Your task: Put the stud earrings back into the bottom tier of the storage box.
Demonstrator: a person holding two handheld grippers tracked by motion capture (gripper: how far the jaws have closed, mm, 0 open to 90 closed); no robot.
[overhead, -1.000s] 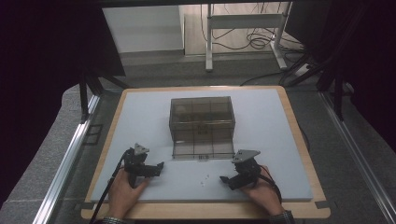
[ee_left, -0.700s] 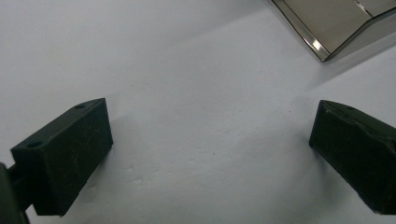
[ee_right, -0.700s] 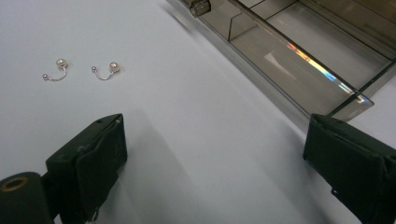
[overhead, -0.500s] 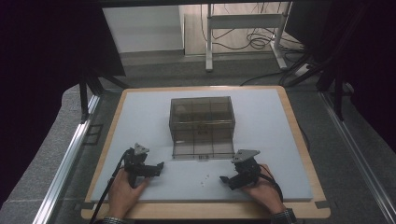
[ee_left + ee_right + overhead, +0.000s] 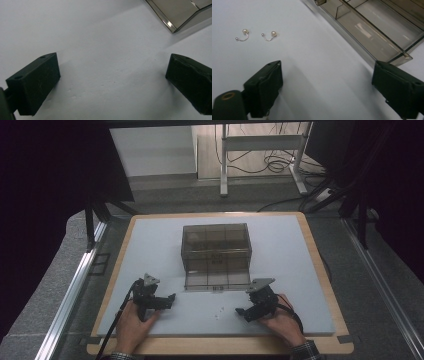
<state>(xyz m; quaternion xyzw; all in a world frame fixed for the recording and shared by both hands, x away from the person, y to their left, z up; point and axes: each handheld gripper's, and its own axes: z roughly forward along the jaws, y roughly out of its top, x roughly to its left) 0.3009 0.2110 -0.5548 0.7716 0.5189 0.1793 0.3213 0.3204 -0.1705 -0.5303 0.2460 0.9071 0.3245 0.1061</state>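
Observation:
A smoky clear box (image 5: 216, 245) stands mid-mat with its divided drawer (image 5: 217, 279) pulled out toward me. Two small pearl earrings (image 5: 218, 312) lie on the white mat in front of the drawer. My left gripper (image 5: 169, 301) rests open on the mat to their left, pointing right. My right gripper (image 5: 242, 314) rests open to their right, pointing left; its jaws have just been closing a little, with nothing between them. The right gripper view has one earring (image 5: 244, 35) beside the other earring (image 5: 270, 35), ahead of the open right gripper (image 5: 327, 87), with the drawer (image 5: 372, 30) at upper right. Bare mat lies between the jaws of the left gripper (image 5: 112, 82).
The white mat (image 5: 150, 240) lies on a wooden board (image 5: 320, 265) with metal rails (image 5: 75, 285) along the table sides. A drawer corner (image 5: 180, 12) shows at the top right of the left gripper view. Table legs and cables (image 5: 270, 160) stand on the floor beyond.

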